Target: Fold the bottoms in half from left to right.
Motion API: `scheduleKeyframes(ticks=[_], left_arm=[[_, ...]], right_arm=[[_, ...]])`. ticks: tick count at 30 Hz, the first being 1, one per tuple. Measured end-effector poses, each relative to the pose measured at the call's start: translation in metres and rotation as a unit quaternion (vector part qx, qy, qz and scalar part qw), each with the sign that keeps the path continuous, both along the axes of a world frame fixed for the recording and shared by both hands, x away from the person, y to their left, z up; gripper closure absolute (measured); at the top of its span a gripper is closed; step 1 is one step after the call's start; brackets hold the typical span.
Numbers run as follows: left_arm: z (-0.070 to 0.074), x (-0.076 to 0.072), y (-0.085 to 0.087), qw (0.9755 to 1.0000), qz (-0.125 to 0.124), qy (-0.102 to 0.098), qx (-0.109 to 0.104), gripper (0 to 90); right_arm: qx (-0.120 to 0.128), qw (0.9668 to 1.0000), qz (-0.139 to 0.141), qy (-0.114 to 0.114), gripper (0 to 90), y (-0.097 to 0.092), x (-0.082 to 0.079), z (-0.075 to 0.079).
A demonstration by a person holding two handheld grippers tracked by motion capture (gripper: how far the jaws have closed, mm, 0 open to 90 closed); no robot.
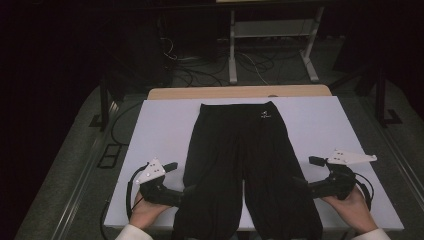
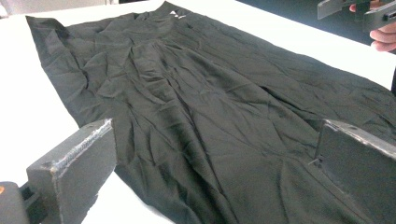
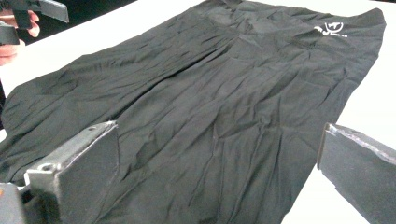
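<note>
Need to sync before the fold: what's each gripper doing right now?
Left gripper: open, jaws spread at the black trousers' left edge, holding nothing.
Right gripper: open, jaws spread at their right edge, holding nothing.

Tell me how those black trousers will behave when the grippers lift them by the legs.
The black trousers look thin and creased all over, so they will probably droop and fold, not hold shape. Their leg ends hang over the white table edge, so they may slide towards the person. Lying flat, they likely need pinching at an edge.

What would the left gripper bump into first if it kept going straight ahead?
Probably the black trousers: the open left gripper points across them, its jaws already over the cloth's edge.
</note>
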State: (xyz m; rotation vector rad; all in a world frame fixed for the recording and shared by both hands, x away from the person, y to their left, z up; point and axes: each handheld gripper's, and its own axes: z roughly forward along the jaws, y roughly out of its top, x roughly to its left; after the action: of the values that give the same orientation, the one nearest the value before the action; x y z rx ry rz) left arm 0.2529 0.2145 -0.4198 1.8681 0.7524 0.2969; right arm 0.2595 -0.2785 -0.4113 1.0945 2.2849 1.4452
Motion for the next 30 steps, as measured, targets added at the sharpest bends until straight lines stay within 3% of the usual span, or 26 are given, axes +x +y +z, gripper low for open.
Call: scheduleKeyframes(ticks=[5,30], left_arm=[[0.000,0.000,0.000,1.0000,0.001,0.001,0.000,0.0],[0.000,0.000,0.000,1.0000,0.001,0.002,-0.002,0.0]], right_arm=[[-0.004,0.9999,0.004,0.012,0.0,0.006,0.008,0.004],[-0.004,0.9997,0.022,0.005,0.0,0.032,0.044,0.032]])
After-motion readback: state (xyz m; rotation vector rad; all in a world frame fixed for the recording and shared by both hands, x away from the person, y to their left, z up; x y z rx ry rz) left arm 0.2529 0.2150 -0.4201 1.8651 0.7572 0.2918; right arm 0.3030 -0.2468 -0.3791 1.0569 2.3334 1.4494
